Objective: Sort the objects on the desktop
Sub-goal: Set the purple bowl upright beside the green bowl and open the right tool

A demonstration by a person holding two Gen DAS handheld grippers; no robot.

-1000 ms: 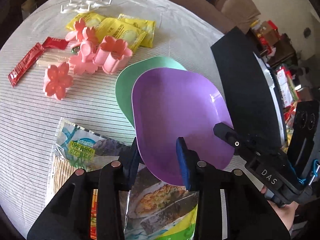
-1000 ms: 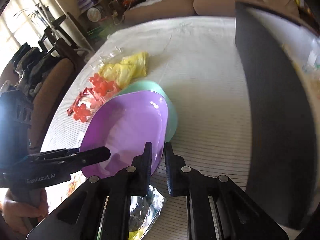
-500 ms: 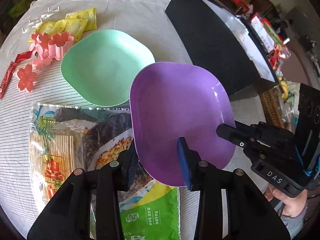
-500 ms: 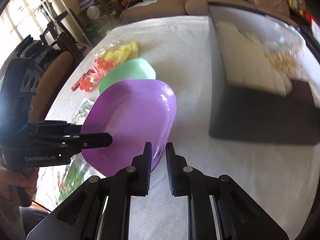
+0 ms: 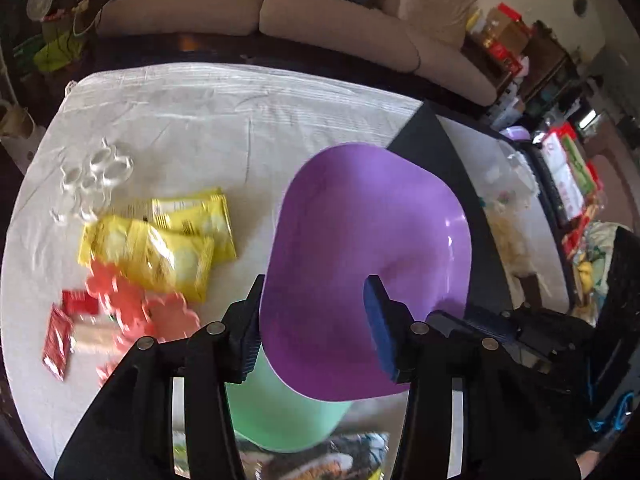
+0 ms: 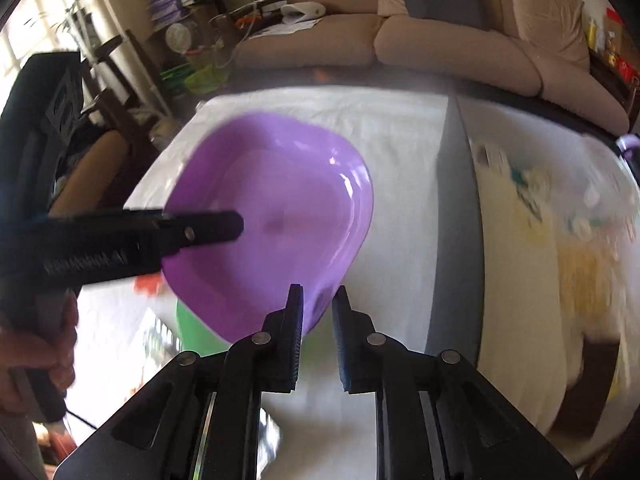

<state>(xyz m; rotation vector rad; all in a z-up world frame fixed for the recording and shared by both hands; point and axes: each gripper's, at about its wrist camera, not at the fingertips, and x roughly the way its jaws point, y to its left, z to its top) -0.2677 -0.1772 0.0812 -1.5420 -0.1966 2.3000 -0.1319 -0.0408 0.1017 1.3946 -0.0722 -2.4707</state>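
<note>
One purple plate (image 5: 372, 248) (raised), one green plate (image 5: 280, 420), two yellow packets (image 5: 160, 240).

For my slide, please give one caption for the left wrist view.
Both grippers hold the purple bowl lifted above the green bowl and snack packets.

Bare tablecloth (image 5: 248, 120) beyond the raised purple bowl (image 5: 372, 248); yellow packets (image 5: 160, 240) left, black box (image 5: 452, 184) right.

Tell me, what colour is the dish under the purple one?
Mint green dish, clearest in the left wrist view.
</note>
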